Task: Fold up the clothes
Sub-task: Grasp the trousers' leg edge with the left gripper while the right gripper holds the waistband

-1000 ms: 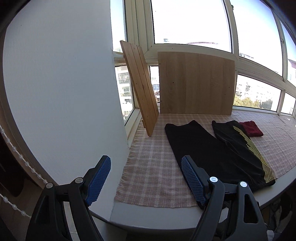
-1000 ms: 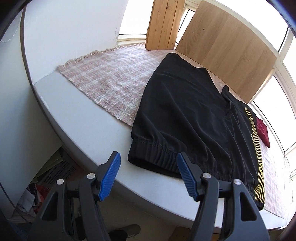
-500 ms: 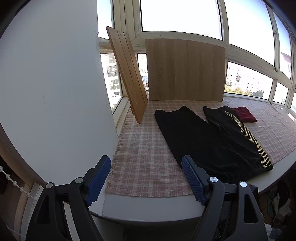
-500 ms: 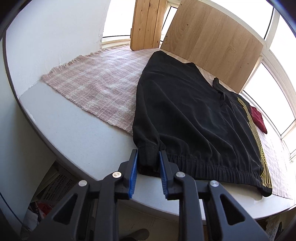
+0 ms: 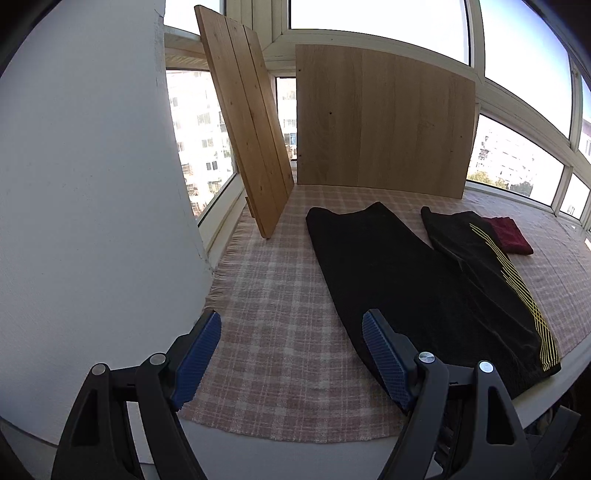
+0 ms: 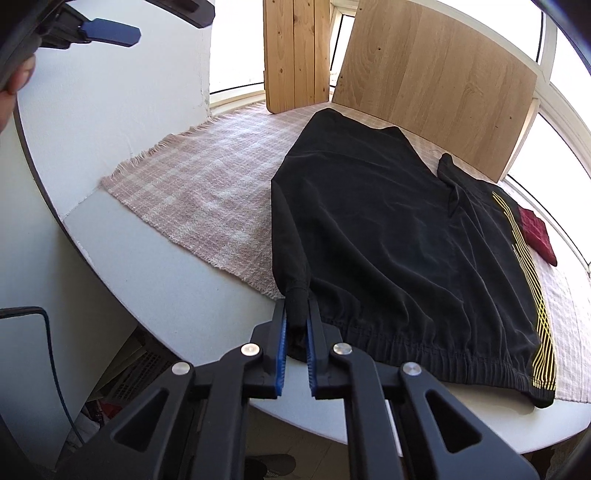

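A pair of black shorts point(image 6: 399, 236) with yellow side stripes point(image 6: 535, 291) lies flat on a pink checked cloth point(image 6: 199, 184). My right gripper point(image 6: 295, 314) is shut on the near left corner of the waistband, which is lifted a little off the white table point(image 6: 177, 280). In the left wrist view the same shorts point(image 5: 399, 273) lie ahead and to the right. My left gripper point(image 5: 291, 339) hovers open over the checked cloth point(image 5: 273, 325), its right pad just at the shorts' left edge, nothing between the pads. That gripper's blue fingertip point(image 6: 110, 32) shows top left in the right wrist view.
Two wooden boards point(image 5: 380, 122) lean against the windows at the back; the slatted one point(image 5: 243, 125) stands at the left. A folded dark red cloth point(image 5: 508, 236) lies beyond the shorts on the right. A white wall point(image 5: 92, 184) bounds the left side. The table's rounded front edge is close.
My right gripper closed on the waistband corner and raised it slightly. My left gripper moved forward and down, from off the table's edge to over the checked cloth beside the shorts.
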`<state>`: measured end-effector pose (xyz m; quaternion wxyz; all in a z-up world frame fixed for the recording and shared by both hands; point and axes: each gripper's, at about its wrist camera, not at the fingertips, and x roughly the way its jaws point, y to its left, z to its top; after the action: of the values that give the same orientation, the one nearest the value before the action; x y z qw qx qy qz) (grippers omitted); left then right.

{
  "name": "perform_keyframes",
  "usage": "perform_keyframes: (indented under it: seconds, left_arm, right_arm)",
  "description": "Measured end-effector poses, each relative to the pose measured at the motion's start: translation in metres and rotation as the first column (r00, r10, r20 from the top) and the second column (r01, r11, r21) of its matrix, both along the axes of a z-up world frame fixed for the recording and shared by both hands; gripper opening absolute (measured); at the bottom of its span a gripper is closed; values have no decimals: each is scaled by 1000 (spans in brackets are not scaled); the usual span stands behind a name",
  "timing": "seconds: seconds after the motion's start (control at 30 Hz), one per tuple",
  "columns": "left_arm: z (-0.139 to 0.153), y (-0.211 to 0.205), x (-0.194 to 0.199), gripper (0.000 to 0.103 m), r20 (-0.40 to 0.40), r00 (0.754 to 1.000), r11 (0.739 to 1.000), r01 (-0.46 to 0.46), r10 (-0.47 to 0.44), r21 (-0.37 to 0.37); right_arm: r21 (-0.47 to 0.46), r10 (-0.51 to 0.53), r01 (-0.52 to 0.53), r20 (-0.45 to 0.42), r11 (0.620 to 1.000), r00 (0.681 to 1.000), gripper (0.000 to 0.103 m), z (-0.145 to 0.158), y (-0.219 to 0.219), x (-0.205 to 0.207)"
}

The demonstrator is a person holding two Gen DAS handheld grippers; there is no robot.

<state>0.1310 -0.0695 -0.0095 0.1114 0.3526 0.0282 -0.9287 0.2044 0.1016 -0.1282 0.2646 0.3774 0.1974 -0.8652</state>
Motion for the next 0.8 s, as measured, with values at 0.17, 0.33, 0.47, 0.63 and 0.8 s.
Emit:
perform_keyframes:
  seconds: [0.17,0.33,0.47,0.63,0.8]
  left_arm:
    - [-30,5,-99,78,51,999,999,11,-10,-36]
    - [-61,-16,-204,78,162,986,996,17,-30,83]
    - [-82,-37,-268,77,196,980,992,-36,12,123]
    - [-103,-48,-318,77,253,967,985,-41,-2,165]
    - [-123,-61,-323,77,299,954,981,-69,12,179]
  right_arm:
    - [-11,43,-42,12,999,999,9,2,10,-9]
    - [-19,52,-51,51,999,997,9,0,14,-14]
    - [-12,31,-30,60,999,998,9,-4,15,-20]
    - [-11,-22,23,74,1000,997,9,-5,19,-27]
    - [-11,-57,58,77,998,995,9,-2,18,-32]
